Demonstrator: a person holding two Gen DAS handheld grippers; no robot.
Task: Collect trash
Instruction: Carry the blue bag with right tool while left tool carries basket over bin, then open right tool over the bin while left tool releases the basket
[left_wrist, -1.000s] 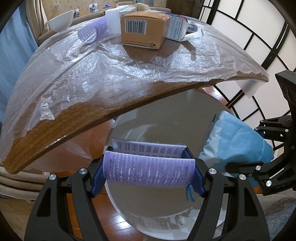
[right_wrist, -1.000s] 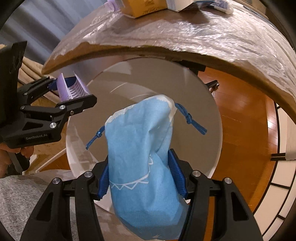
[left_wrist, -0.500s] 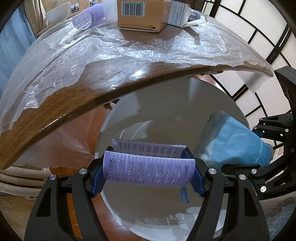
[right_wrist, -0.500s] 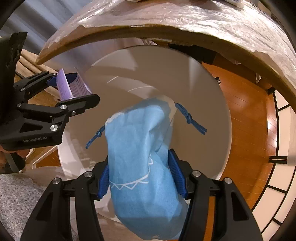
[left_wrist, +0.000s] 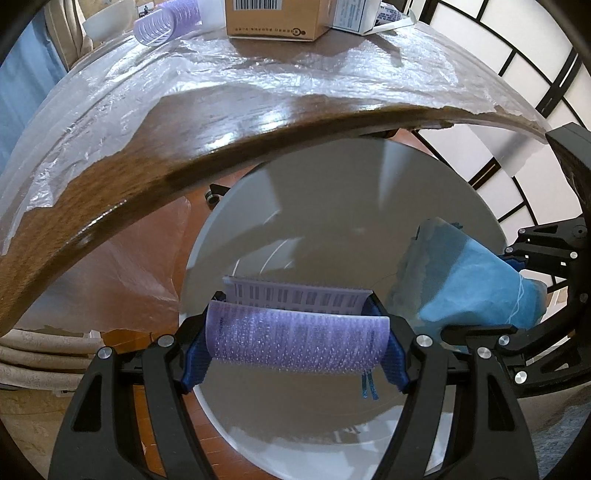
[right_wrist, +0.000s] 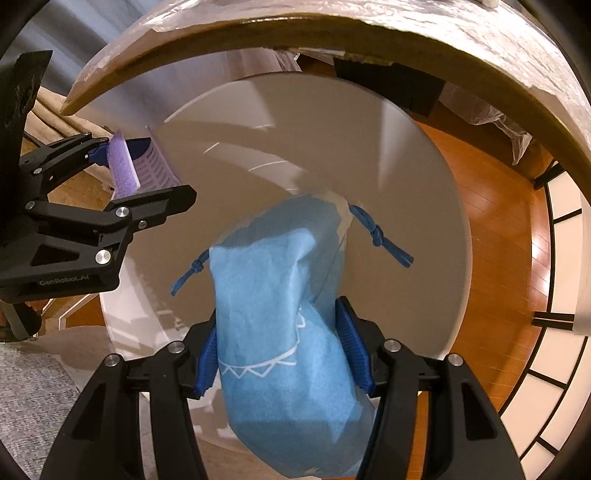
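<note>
Grey round bin (left_wrist: 332, 206) empty below left tongs (left_wrist: 295, 343) clamping purple roller (left_wrist: 295, 343), right tongs (right_wrist: 284, 350) pinching blue pouch (right_wrist: 280, 332).

Brown box (left_wrist: 272, 18) cut off by top edge, bin (right_wrist: 424, 221) bottom behind blue pouch (right_wrist: 280, 332)

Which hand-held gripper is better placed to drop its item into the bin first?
Probably the right hand-held gripper: its blue pouch hangs over the bin's middle. The left hand-held gripper holds its purple hair roller nearer the rim.
</note>
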